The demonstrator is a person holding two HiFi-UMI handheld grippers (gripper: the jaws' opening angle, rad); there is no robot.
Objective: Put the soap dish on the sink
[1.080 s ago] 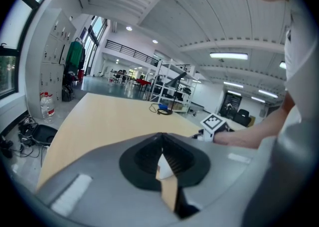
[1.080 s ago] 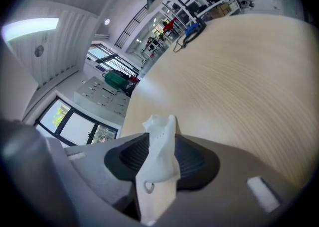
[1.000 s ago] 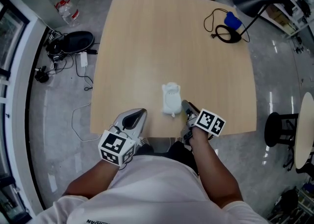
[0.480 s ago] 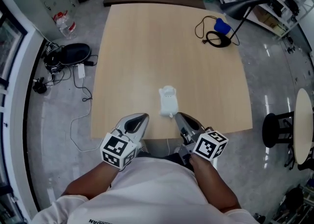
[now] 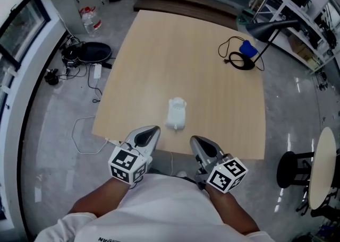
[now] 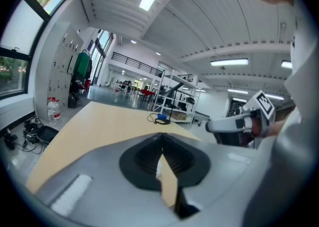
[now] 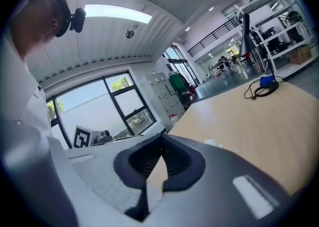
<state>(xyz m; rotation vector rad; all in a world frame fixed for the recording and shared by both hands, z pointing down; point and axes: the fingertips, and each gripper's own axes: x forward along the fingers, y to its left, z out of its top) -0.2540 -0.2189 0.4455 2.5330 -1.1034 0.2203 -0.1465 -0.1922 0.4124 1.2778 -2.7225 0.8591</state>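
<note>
A small white moulded piece (image 5: 176, 113) lies near the front edge of the light wooden table (image 5: 186, 50); I cannot tell sink and soap dish apart in it. Both grippers hover over the table's near edge, apart from the piece. In the head view my left gripper (image 5: 151, 130) is to its lower left and my right gripper (image 5: 195, 140) to its lower right. The jaws are shut and empty in the left gripper view (image 6: 162, 147) and in the right gripper view (image 7: 161, 147). A corner of the white piece (image 7: 212, 143) peeks over the right jaws.
A black desk lamp with a coiled cord and a blue item (image 5: 245, 55) stands at the table's far right corner. On the floor at left are a water bottle (image 5: 89, 19), a black bag (image 5: 89, 52) and cables. A black stool (image 5: 291, 170) stands at right.
My right gripper, open at the white piece a second ago, has shut empty and drawn back and up toward the person. The left gripper shifted slightly. The white piece stays on the table.
</note>
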